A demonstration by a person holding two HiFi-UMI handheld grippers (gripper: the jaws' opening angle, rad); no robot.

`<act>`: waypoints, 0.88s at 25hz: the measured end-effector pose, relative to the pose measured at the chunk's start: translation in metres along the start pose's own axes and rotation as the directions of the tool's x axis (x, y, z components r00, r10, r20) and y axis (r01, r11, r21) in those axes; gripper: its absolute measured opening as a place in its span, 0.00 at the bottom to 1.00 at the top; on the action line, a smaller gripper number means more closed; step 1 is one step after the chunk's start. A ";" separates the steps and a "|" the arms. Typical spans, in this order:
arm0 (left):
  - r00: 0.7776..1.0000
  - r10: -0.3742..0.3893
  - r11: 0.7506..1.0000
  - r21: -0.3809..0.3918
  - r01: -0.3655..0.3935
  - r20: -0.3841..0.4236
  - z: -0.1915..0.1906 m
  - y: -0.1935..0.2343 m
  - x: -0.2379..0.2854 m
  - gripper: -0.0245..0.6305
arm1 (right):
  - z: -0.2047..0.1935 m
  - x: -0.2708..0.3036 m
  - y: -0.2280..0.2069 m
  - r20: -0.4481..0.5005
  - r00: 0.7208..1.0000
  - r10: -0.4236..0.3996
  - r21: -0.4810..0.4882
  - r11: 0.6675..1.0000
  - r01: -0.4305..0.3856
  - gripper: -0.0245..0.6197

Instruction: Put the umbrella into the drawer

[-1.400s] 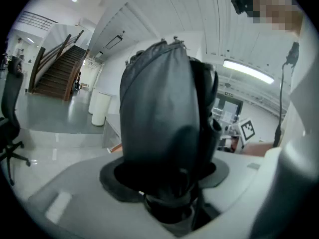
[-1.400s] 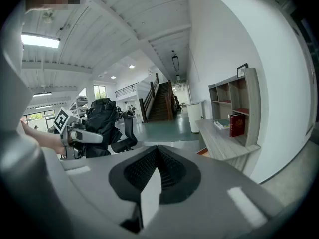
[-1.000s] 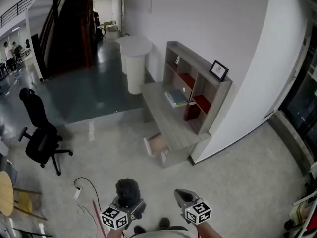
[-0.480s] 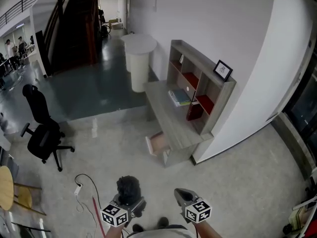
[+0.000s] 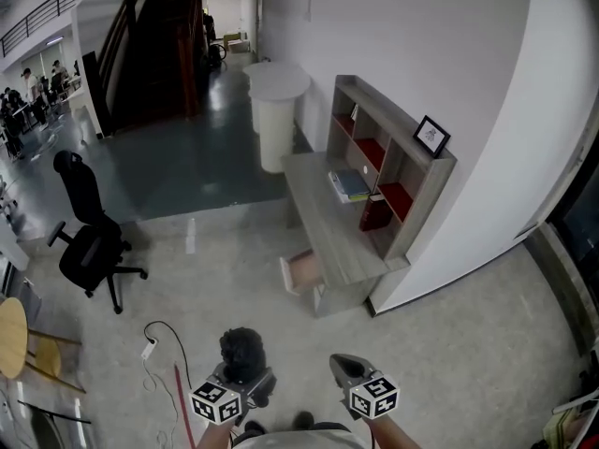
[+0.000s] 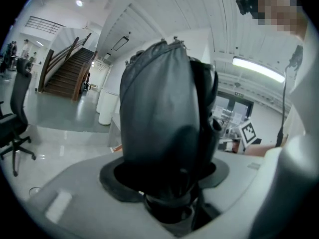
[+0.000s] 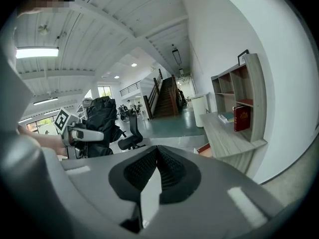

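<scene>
A black office chair (image 5: 89, 241) stands on the floor at the far left. Nearer the person, the left gripper (image 5: 245, 379) has its jaws clamped on the folded black umbrella (image 5: 241, 349), which stands upright out of them. Beside it, the right gripper (image 5: 344, 370) is empty, its jaws pressed together. Well ahead stands a grey desk (image 5: 328, 227), its drawer (image 5: 301, 271) pulled open toward the floor side, with a shelf unit (image 5: 393, 171) along the wall.
</scene>
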State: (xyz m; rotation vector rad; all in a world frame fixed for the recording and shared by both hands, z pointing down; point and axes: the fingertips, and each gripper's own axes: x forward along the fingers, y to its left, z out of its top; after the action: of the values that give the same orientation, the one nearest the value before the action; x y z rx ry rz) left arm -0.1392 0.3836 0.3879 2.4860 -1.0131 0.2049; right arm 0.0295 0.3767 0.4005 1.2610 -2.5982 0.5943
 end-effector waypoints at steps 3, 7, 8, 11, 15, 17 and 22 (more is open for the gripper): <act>1.000 0.025 1.000 -0.002 -0.025 0.009 0.000 -0.004 0.009 0.44 | -0.002 0.000 -0.015 -0.007 1.000 0.013 -0.007 1.000 -0.013 0.05; 0.997 0.071 0.997 -0.009 -0.071 0.016 -0.001 -0.002 0.017 0.44 | -0.005 0.000 -0.026 -0.016 0.999 0.034 0.000 0.999 -0.034 0.05; 0.997 0.077 0.997 -0.015 -0.077 0.020 -0.001 -0.001 0.018 0.44 | -0.006 0.000 -0.026 -0.018 0.999 0.039 -0.002 0.999 -0.040 0.05; 0.996 0.089 0.996 -0.030 -0.088 0.027 0.001 -0.001 0.022 0.44 | -0.003 0.000 -0.031 -0.019 0.999 0.049 -0.008 0.999 -0.049 0.05; 0.996 0.085 0.996 -0.024 -0.084 0.031 0.003 -0.001 0.030 0.44 | -0.001 0.003 -0.039 -0.015 0.999 0.052 -0.004 0.999 -0.052 0.05; 0.996 0.079 0.997 -0.024 -0.078 0.035 0.004 0.002 0.034 0.44 | -0.001 0.008 -0.043 -0.017 0.999 0.051 -0.005 0.999 -0.051 0.05; 0.998 0.058 0.998 -0.028 -0.057 0.019 0.005 0.019 0.046 0.44 | 0.004 0.019 -0.050 -0.019 0.999 0.026 -0.003 1.000 -0.026 0.05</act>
State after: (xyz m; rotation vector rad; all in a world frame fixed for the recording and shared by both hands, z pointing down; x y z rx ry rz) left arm -0.1194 0.3400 0.4040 2.4409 -1.0895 0.1832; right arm 0.0570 0.3333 0.4173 1.2168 -2.6022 0.6039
